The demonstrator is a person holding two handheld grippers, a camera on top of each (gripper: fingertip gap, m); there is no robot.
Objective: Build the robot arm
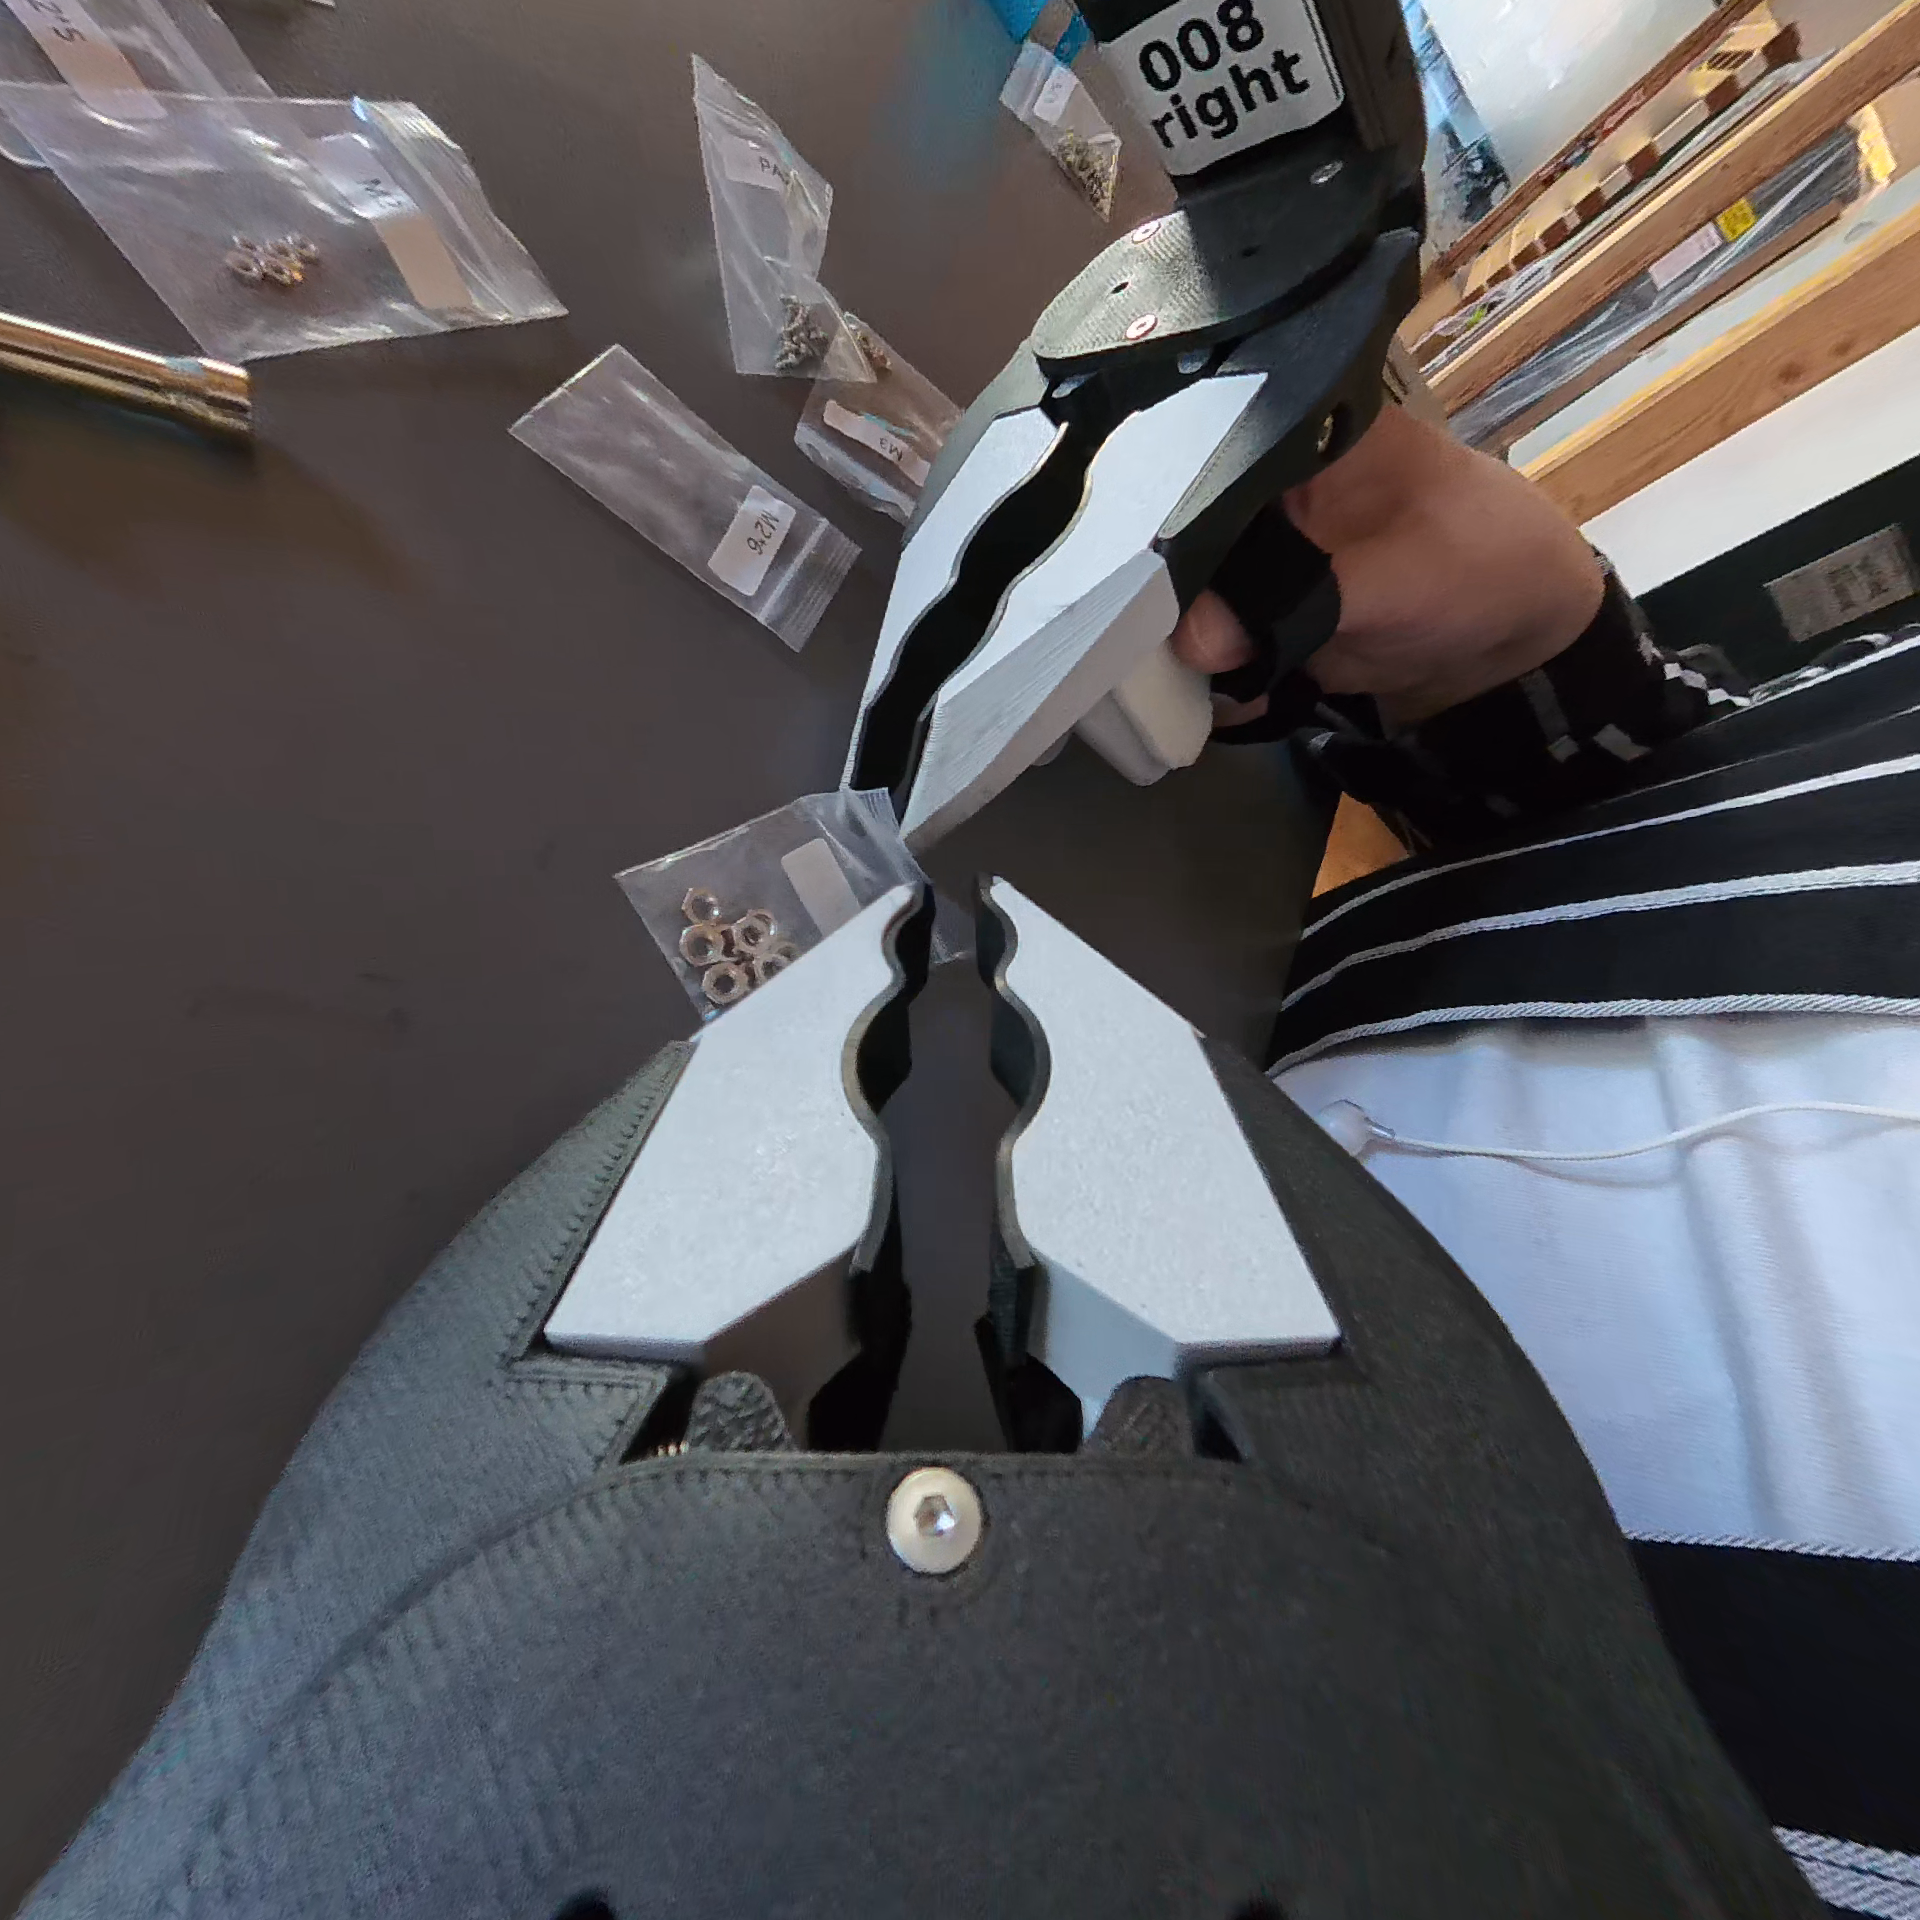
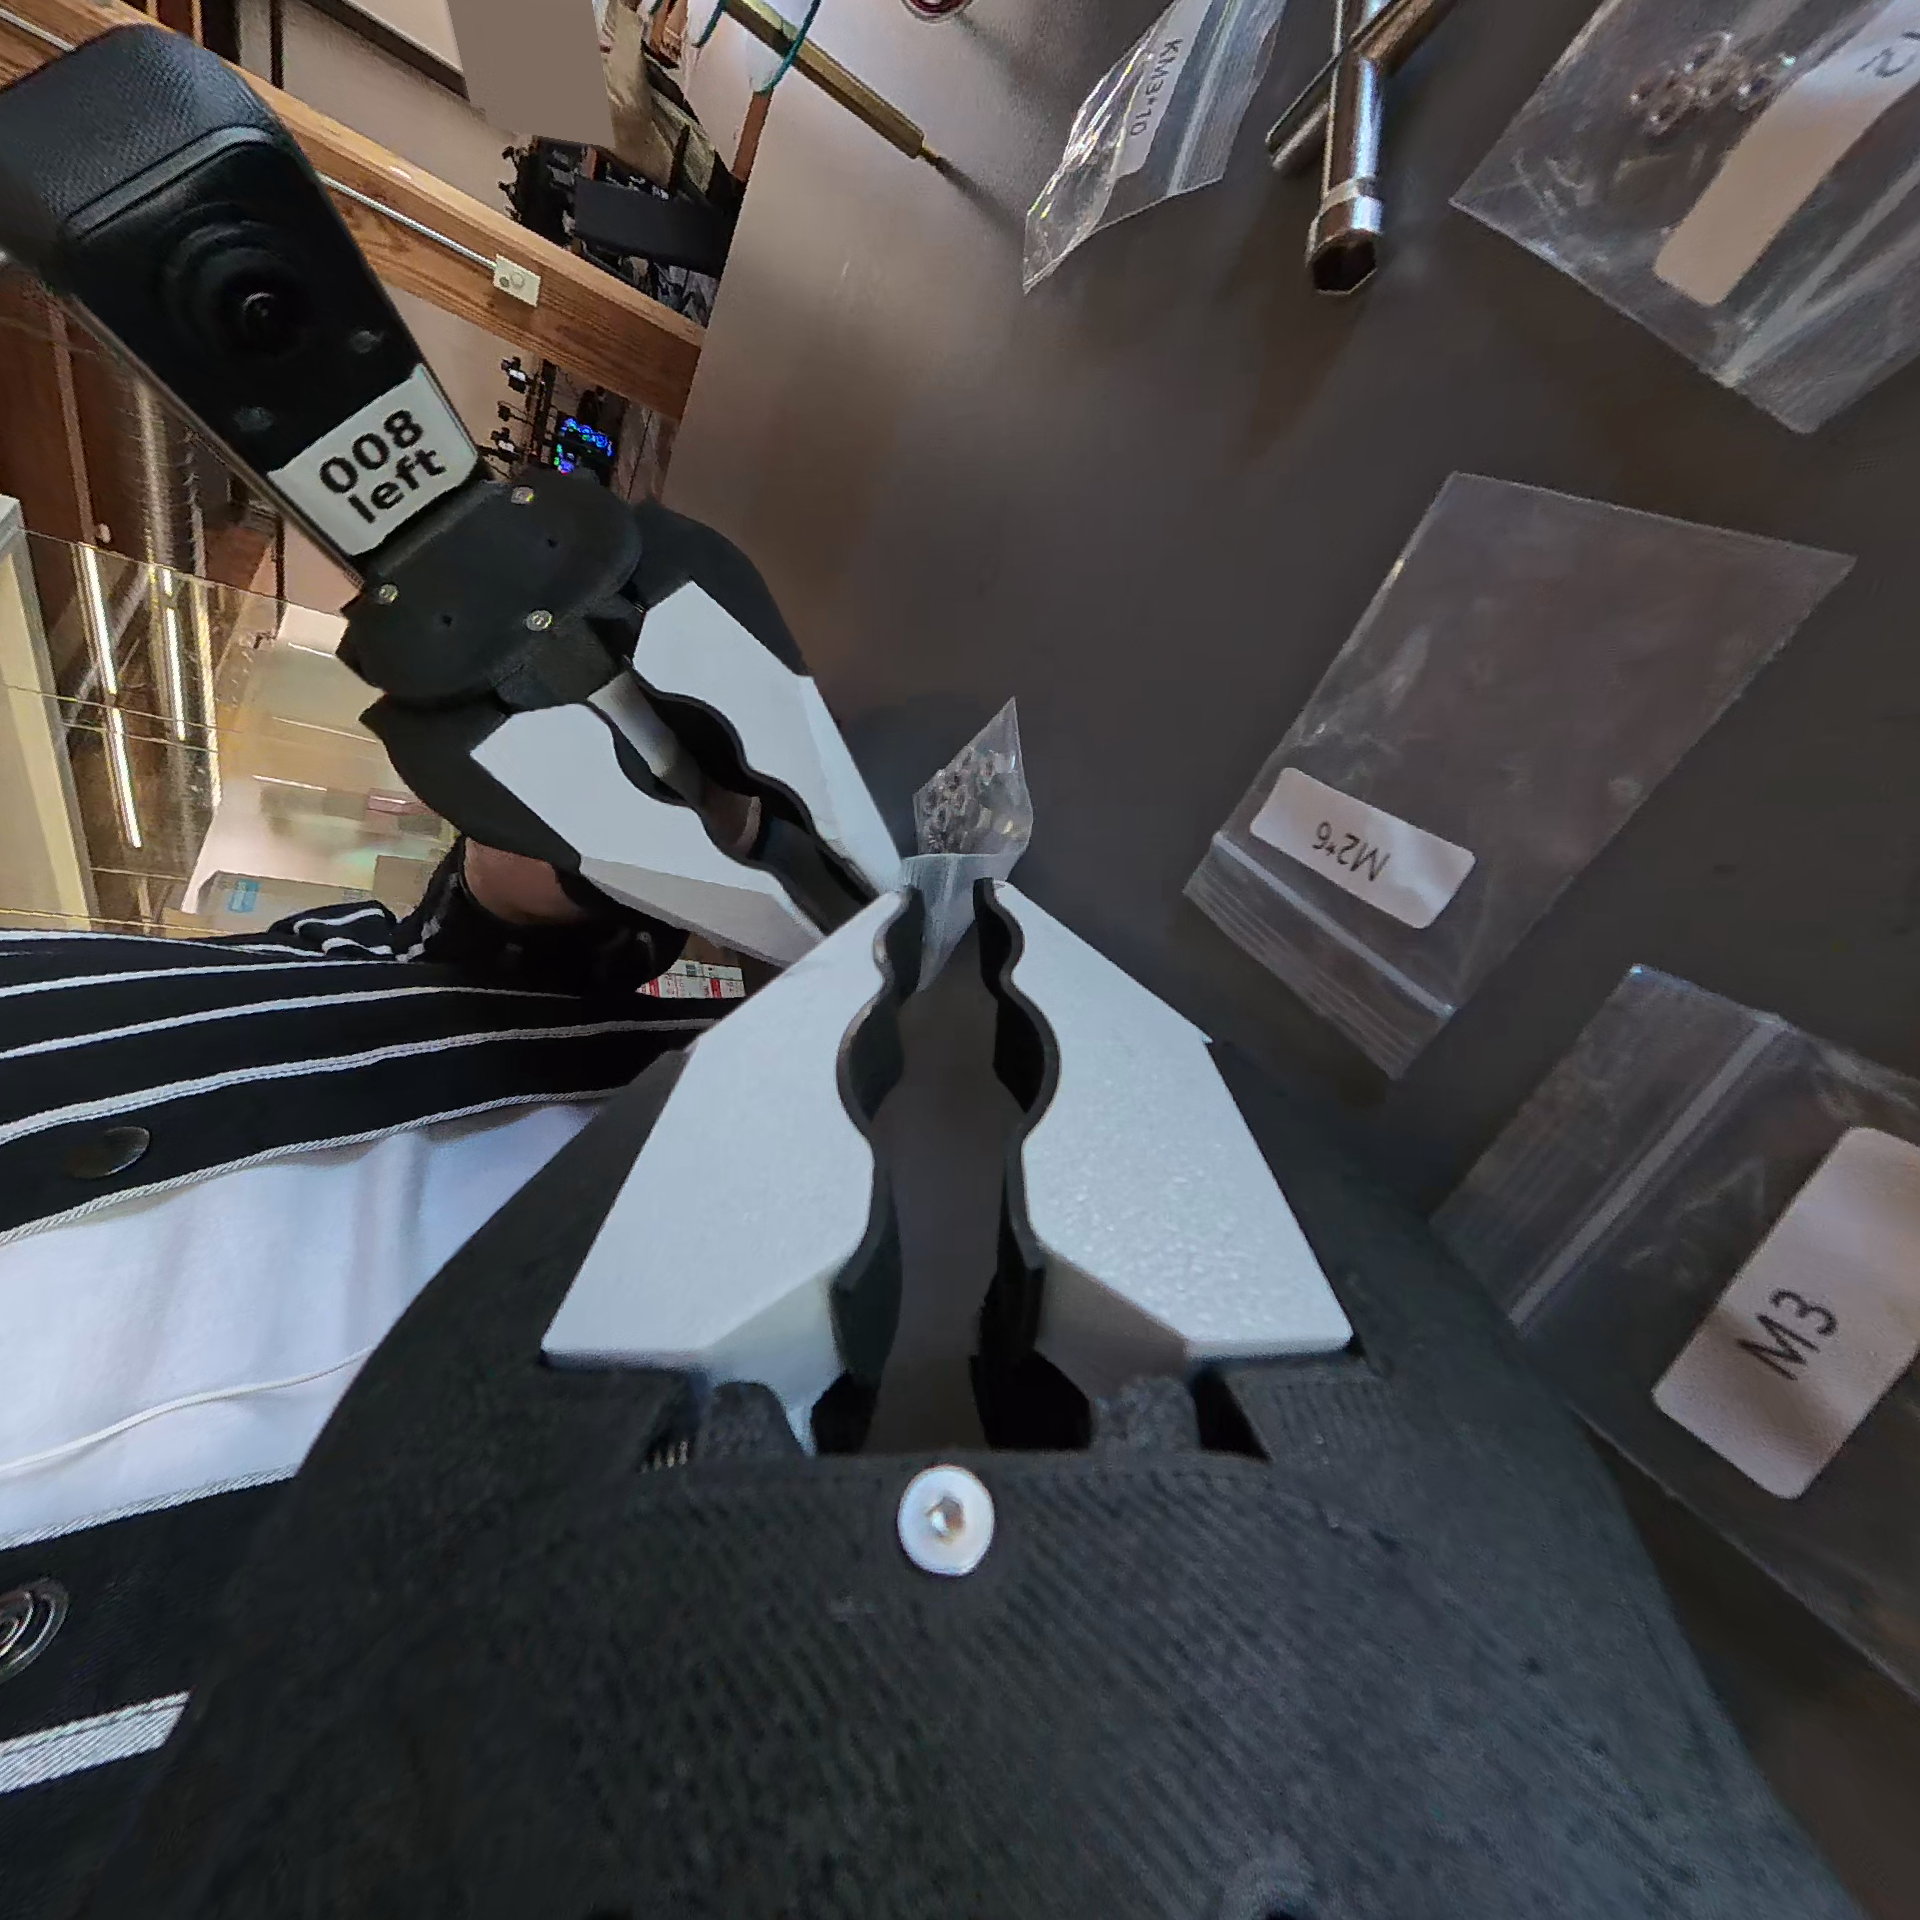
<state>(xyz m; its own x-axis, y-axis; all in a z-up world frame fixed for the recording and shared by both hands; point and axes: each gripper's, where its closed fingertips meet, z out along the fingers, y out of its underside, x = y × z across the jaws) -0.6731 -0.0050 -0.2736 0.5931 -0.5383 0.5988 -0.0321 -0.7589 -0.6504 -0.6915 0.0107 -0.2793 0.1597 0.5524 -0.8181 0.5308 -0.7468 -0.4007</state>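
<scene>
The left tongs (image 1: 951, 899) reach toward twelve o'clock in their own view, tips drawn close with a thin slit between them, and a corner of the small clear bag of nuts (image 1: 764, 914) seems to sit in that slit; whether they truly pinch it I cannot tell from this angle. The right tongs (image 1: 894, 805) come down from one o'clock and are clenched on the bag's sealed top edge, which the right wrist view confirms: the plastic strip (image 2: 940, 888) is caught between the two tips, with the body of the bag standing up beyond them at twelve o'clock. The bag hangs above the dark counter (image 1: 312, 935), held between the two tools and not resting on it. Judging by look, it is thin, soft film that will crumple and slip, while the steel nuts (image 1: 727, 951) clustered in the low end at nine o'clock give it what little weight it has and will slide about. The stiffer zip strip along the top looks like the sound place to grip. Lying flat on the counter are other bags: one with a white label (image 1: 686, 494) at eleven o'clock, a larger one with nuts (image 1: 281, 234) at ten o'clock, and a chrome socket tool (image 1: 125, 374) at the left edge
</scene>
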